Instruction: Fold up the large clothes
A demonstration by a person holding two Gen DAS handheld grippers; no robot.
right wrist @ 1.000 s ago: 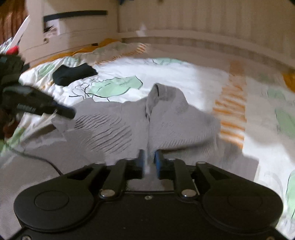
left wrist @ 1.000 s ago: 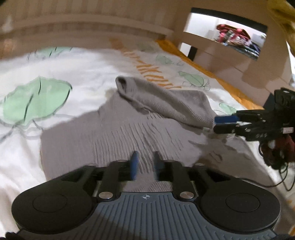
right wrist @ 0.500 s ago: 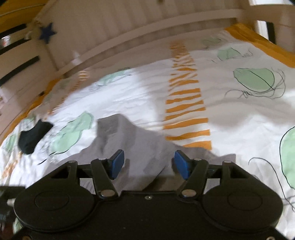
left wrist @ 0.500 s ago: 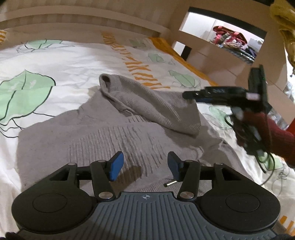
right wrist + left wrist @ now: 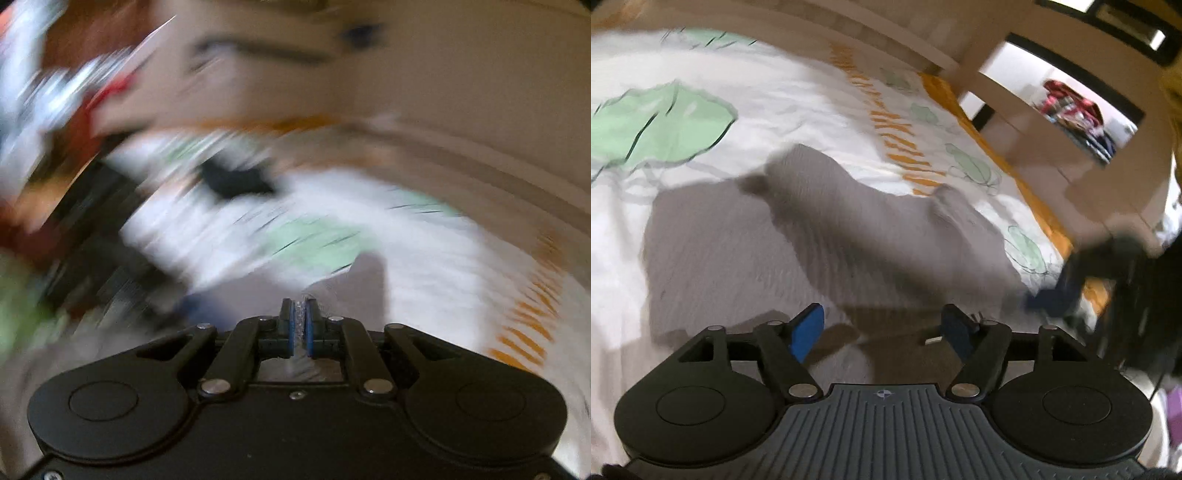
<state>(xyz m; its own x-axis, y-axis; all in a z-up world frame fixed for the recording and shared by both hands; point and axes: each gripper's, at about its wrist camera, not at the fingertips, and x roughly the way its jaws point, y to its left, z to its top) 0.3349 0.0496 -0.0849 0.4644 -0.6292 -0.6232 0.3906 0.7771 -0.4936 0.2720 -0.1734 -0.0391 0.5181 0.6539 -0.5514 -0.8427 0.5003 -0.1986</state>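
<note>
A grey knit sweater (image 5: 738, 240) lies spread on the bed, with one part folded over across its middle. My left gripper (image 5: 882, 317) hovers just above the sweater's near edge. Its jaws are opening, and the blue pads press on nothing. In the right wrist view, which is heavily blurred, my right gripper (image 5: 300, 306) is shut, with a thin strip of the sweater (image 5: 365, 280) pinched between its pads. The left wrist view shows the right gripper (image 5: 1045, 299) as a dark blur at the sweater's right edge.
The white bed cover (image 5: 775, 92) has green leaf prints and orange stripes. A wooden bed frame (image 5: 1015, 92) runs along the far and right sides, with a shelf of clothes (image 5: 1078, 110) beyond it. A small black garment (image 5: 232, 181) lies on the cover.
My left jaws have spread wider. The right gripper came down from above the sweater to its right edge, went from open to shut on the fabric, and is swinging fast.
</note>
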